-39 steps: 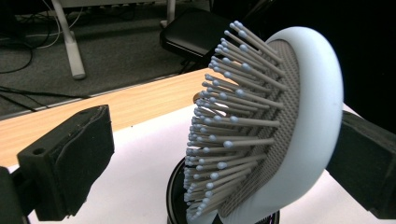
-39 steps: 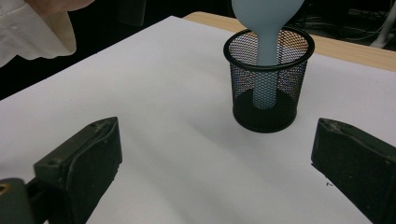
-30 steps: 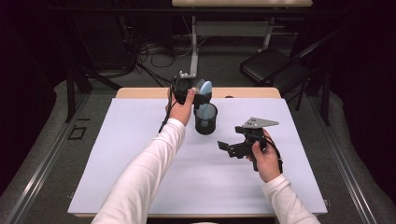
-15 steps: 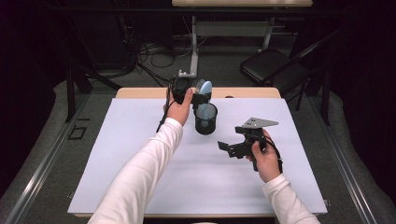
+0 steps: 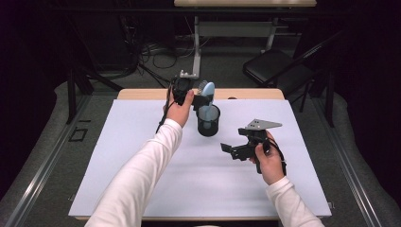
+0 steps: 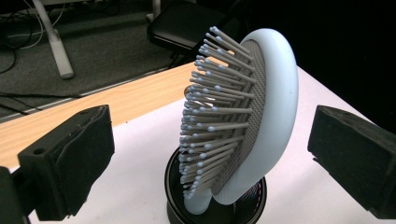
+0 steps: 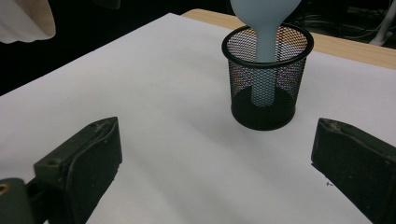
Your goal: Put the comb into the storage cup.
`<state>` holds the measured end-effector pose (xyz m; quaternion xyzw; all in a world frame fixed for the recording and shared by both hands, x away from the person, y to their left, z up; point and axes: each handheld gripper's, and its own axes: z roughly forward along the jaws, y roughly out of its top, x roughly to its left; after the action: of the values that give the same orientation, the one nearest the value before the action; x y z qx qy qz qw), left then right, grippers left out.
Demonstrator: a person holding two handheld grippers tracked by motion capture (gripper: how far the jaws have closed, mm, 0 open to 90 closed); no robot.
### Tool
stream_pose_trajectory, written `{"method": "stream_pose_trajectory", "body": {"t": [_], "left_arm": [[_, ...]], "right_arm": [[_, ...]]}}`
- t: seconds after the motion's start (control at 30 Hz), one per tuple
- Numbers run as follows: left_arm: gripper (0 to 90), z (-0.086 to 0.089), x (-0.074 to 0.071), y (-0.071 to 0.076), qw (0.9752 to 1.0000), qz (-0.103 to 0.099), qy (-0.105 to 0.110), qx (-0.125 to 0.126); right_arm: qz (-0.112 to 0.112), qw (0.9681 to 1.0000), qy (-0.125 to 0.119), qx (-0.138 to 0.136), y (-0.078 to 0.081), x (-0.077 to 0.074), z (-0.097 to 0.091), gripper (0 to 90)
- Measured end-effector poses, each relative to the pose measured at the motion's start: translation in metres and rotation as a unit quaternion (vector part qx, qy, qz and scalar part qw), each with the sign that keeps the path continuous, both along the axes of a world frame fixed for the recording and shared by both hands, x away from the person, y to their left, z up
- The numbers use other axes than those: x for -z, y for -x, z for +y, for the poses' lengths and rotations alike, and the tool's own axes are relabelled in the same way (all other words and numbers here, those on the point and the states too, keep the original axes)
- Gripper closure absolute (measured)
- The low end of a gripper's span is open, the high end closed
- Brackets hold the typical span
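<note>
A light blue hairbrush (image 5: 208, 89) stands handle-down in a black mesh cup (image 5: 208, 122) at the back middle of the white table cover. My left gripper (image 5: 199, 99) is open beside the brush head. In the left gripper view its jaws stand wide apart on either side of the hairbrush (image 6: 266, 116), clear of it, with the cup (image 6: 177, 205) below. My right gripper (image 5: 235, 141) is open, held low to the right front of the cup. The right gripper view has the cup (image 7: 268, 93) ahead with the brush handle (image 7: 266, 51) in it, and nothing between that gripper's (image 7: 215, 172) jaws.
The white cover (image 5: 142, 161) spans most of the table, and a strip of bare wood (image 5: 142, 93) shows at the far edge. A black chair (image 5: 274, 66) and cables lie on the floor beyond. A white sleeve (image 7: 23, 18) shows at the upper left.
</note>
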<state>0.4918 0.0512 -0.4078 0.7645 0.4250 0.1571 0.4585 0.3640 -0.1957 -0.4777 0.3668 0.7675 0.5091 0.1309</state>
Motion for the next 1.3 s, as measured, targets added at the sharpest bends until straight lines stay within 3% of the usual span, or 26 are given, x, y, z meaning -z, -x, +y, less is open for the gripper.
{"method": "stream_pose_trajectory", "body": {"t": [0.3,0.57,0.83,0.93,1.3], "left_arm": [[0.8,0.008,-0.005,0.002,0.9999,0.0,-0.006,0.009],[0.8,0.015,-0.014,0.008,0.9996,0.001,0.002,0.029],[0.8,0.02,-0.019,0.017,0.9988,0.001,-0.007,0.047],[0.8,0.022,-0.02,0.02,0.9986,0.001,-0.016,0.05],[0.8,0.036,-0.027,0.029,0.9983,-0.007,-0.014,0.057]], "right_arm": [[0.0,1.0,0.0,0.0,0.0,0.0,0.0,1.3],[0.001,1.0,-0.001,0.002,0.0,-0.001,-0.001,1.2],[0.001,1.0,-0.003,0.002,0.0,-0.001,-0.001,1.2],[0.0,1.0,-0.004,0.003,0.0,-0.001,-0.002,1.2],[0.001,1.0,-0.004,0.004,0.0,-0.001,-0.003,1.2]]}}
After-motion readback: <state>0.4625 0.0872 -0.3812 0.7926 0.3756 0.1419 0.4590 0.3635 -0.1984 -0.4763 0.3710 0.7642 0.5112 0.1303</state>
